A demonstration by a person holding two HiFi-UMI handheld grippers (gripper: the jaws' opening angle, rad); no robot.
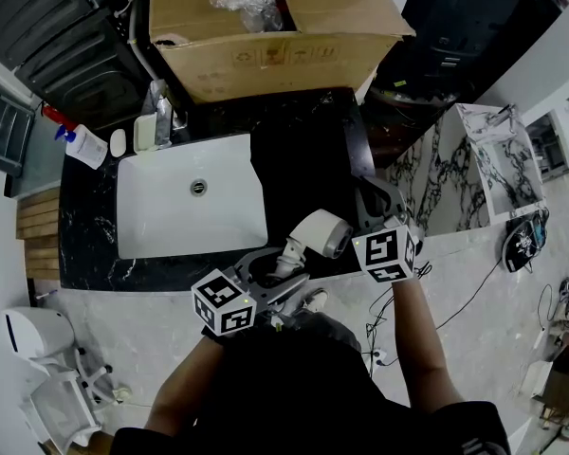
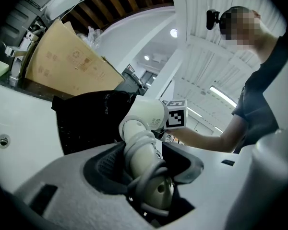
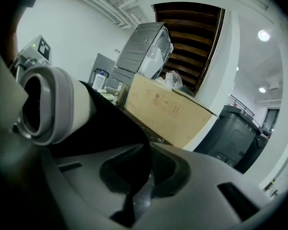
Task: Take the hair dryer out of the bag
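Your left tongs (image 2: 149, 164), held nearly level, are clamped on the hair dryer (image 1: 321, 235) handle, right tongs (image 3: 134, 181) pinching the black bag (image 1: 303, 159) beside it.

- My head camera looks steeply down from well above onto the counter (image 1: 87, 246), with the cardboard box (image 1: 275, 55) at its far edge.
- The camera on the left gripper (image 2: 149, 163) sits low and very near the hair dryer (image 2: 143, 143), facing across the counter and upward, with the box at upper left.
- The camera on the right gripper (image 3: 139, 172) looks close along the bag (image 3: 116, 138) toward that box.
- All three views share the box and the hair dryer.
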